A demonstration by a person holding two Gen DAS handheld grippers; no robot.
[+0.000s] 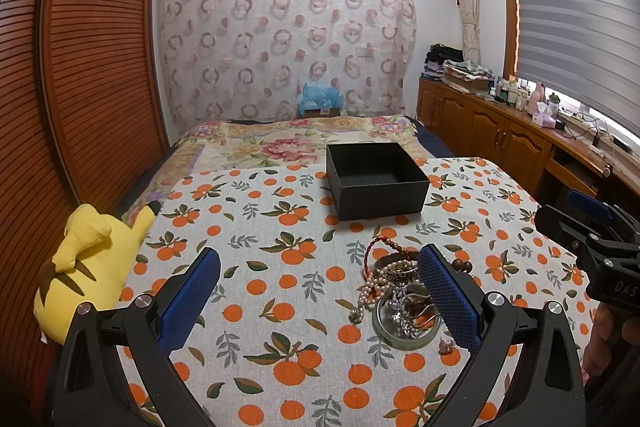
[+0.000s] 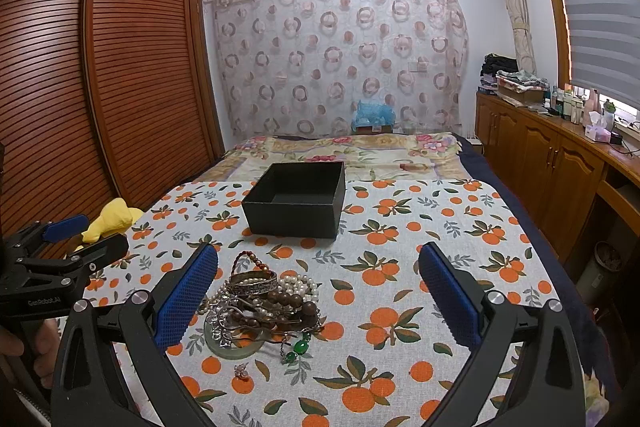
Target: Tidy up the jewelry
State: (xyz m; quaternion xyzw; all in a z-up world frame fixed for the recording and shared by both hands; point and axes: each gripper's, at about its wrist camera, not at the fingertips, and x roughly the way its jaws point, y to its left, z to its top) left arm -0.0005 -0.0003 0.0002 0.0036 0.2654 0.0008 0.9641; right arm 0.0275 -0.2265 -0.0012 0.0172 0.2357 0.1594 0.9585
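A heap of jewelry [image 2: 264, 303] lies on the orange-print tablecloth: a metal bangle [image 2: 253, 282], pearl strands, brown wooden beads, a red cord bracelet, a green pendant [image 2: 299, 347] and a glass dish. It also shows in the left wrist view [image 1: 400, 291]. An open, empty black box [image 2: 296, 201] stands behind the heap; it also shows in the left wrist view [image 1: 376, 181]. My left gripper [image 1: 320, 291] is open, its right finger beside the heap. My right gripper [image 2: 318, 291] is open above the heap's right side.
A small earring [image 2: 241, 371] lies in front of the heap. A yellow plush toy [image 1: 86, 259] sits at the table's left edge. A bed with a floral cover [image 2: 344, 153] lies behind the table. Wooden cabinets [image 2: 560, 163] run along the right.
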